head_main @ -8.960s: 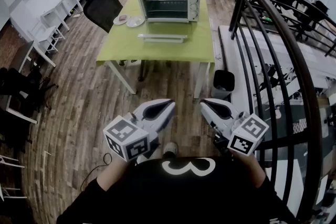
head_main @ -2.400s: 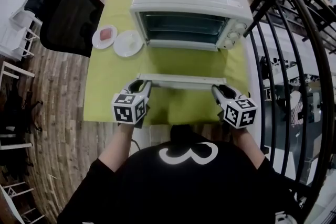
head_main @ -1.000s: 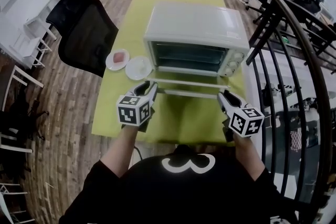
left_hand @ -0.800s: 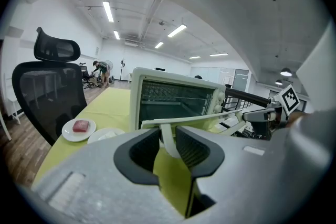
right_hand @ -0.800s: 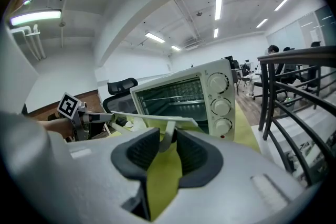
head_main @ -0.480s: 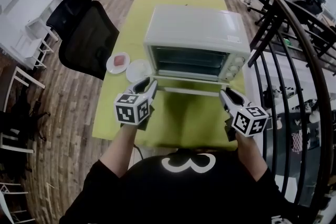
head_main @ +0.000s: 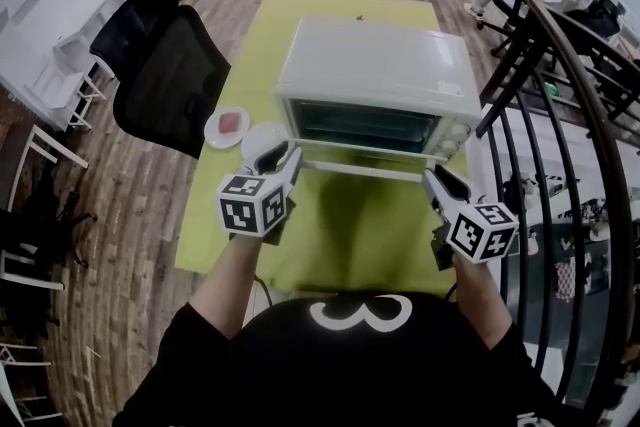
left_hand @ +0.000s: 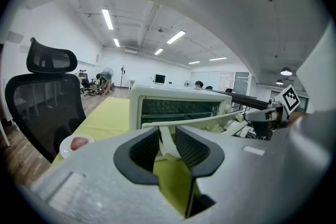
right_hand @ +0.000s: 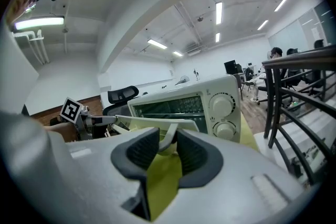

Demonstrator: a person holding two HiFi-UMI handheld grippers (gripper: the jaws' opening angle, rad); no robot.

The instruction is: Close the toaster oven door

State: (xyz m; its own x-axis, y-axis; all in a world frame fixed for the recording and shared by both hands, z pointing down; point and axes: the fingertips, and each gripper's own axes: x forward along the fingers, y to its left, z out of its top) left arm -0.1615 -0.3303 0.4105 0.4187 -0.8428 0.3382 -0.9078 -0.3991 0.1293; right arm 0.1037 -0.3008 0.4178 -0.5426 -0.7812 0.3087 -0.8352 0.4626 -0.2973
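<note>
Gripping the handle (head_main: 360,171) of the toaster oven door (right_hand: 147,120), the left hand-held gripper (head_main: 281,155) and right hand-held gripper (head_main: 436,179) sit narrow, clamped on its two ends. The door stands part-raised at twelve o'clock on the counter (head_main: 250,245), its long axis nine-to-three, facing six.

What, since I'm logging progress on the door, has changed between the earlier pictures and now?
The person walked up to the table. The left gripper and right gripper closed on the ends of the door handle and have swung the door up from lying flat to partly raised. The toaster oven, two plates and chair stayed put.
</note>
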